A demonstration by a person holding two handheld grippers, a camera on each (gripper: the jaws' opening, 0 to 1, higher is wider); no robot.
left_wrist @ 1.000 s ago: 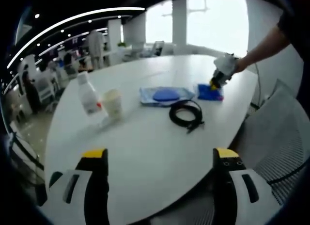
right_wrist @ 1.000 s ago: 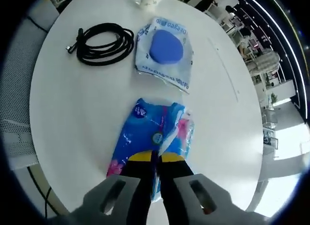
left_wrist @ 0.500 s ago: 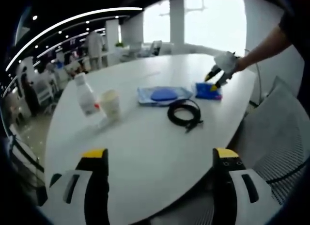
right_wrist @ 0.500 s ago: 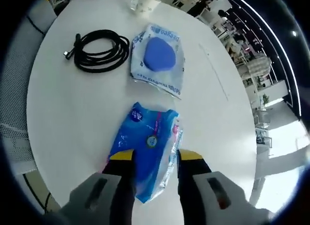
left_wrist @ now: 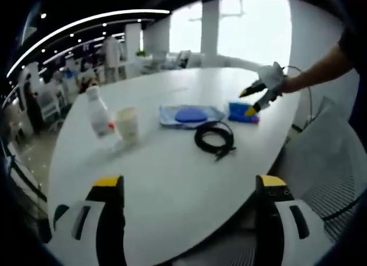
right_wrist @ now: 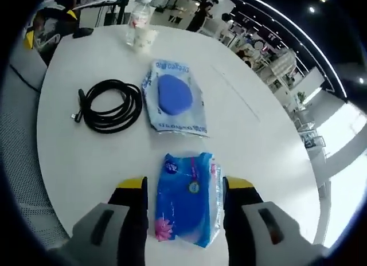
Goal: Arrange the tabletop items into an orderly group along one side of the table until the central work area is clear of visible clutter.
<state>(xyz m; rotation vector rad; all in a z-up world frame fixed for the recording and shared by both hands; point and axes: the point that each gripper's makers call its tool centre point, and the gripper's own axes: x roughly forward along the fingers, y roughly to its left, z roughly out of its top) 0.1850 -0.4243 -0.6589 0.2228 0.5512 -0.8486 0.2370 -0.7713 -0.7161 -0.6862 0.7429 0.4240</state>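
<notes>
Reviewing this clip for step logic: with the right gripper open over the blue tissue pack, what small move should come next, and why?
Probably swing the right gripper toward the coiled black cable. Its jaws stand open on either side of the blue tissue pack, which lies flat on the table beside the blue-disc packet, while the cable lies apart from that row.

right gripper (right_wrist: 183,188) fingers spread | blue tissue pack (right_wrist: 189,197) between | black cable (right_wrist: 109,104) beyond

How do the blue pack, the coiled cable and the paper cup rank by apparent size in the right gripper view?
1. Blue pack, nearest the camera, so likely enlarged
2. Coiled cable
3. Paper cup, farthest away
</notes>
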